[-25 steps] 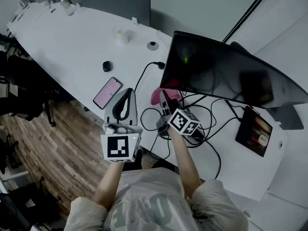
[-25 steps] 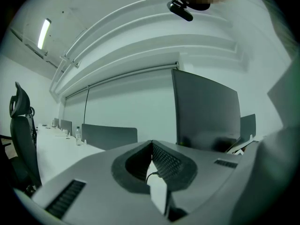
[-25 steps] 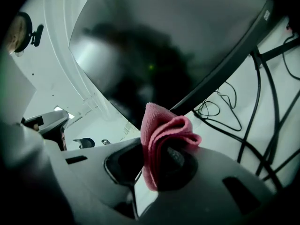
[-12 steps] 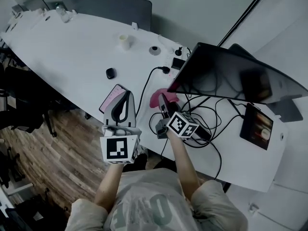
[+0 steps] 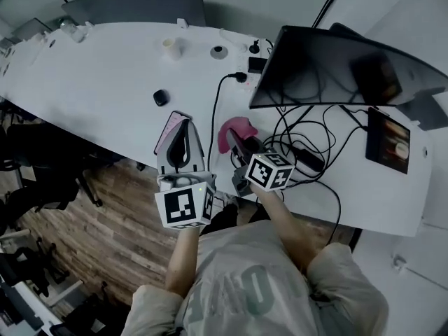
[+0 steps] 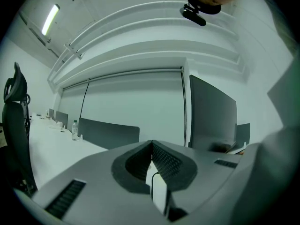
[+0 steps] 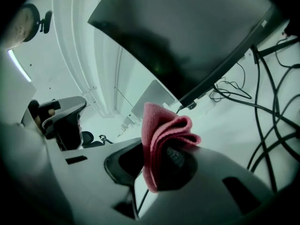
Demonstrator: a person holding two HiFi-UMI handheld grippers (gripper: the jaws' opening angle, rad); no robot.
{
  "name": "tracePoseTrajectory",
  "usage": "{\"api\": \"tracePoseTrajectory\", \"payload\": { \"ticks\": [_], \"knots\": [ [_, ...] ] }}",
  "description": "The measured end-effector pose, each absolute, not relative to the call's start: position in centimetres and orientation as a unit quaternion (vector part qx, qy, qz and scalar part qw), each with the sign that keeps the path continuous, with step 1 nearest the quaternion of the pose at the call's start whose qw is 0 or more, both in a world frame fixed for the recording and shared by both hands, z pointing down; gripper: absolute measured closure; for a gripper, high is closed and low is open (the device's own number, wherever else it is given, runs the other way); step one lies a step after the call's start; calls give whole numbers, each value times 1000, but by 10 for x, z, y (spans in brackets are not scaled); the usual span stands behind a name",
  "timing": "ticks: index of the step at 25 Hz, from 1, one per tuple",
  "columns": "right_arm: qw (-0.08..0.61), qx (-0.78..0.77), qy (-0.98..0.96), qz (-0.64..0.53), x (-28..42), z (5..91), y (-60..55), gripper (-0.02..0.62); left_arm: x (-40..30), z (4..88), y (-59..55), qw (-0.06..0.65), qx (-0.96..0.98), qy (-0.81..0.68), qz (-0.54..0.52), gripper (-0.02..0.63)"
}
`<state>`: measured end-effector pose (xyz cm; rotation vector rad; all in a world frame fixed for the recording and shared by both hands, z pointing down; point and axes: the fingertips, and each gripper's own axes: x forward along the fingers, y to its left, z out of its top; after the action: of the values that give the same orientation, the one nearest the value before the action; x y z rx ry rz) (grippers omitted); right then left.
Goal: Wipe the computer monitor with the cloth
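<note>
Left gripper (image 6: 151, 144): jaws together, empty
Right gripper (image 7: 158, 150): clamped on pink cloth (image 7: 161, 125)
Monitor (image 5: 336, 65): far right of cloth

Office — long desk (image 5: 105, 82), monitor (image 5: 336, 68), chair (image 7: 65, 118).

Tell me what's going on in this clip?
A person at a white desk holds a gripper in each hand. The right gripper is shut on a folded pink cloth and is held low, in front of the dark monitor. The cloth does not touch the screen, so wiping has not yet begun. The left gripper is shut with nothing between its jaws and is held near the desk's front edge.
</note>
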<state>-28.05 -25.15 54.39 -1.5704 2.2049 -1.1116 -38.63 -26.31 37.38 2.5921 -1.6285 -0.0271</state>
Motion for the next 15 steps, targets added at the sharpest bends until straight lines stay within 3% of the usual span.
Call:
{"api": "tracePoseTrajectory", "payload": {
  "ticks": [15],
  "knots": [
    [117,-589,737,-310,-254,516,-283,540,-395,380,-262,44,844,-535,-5,591]
  ]
}}
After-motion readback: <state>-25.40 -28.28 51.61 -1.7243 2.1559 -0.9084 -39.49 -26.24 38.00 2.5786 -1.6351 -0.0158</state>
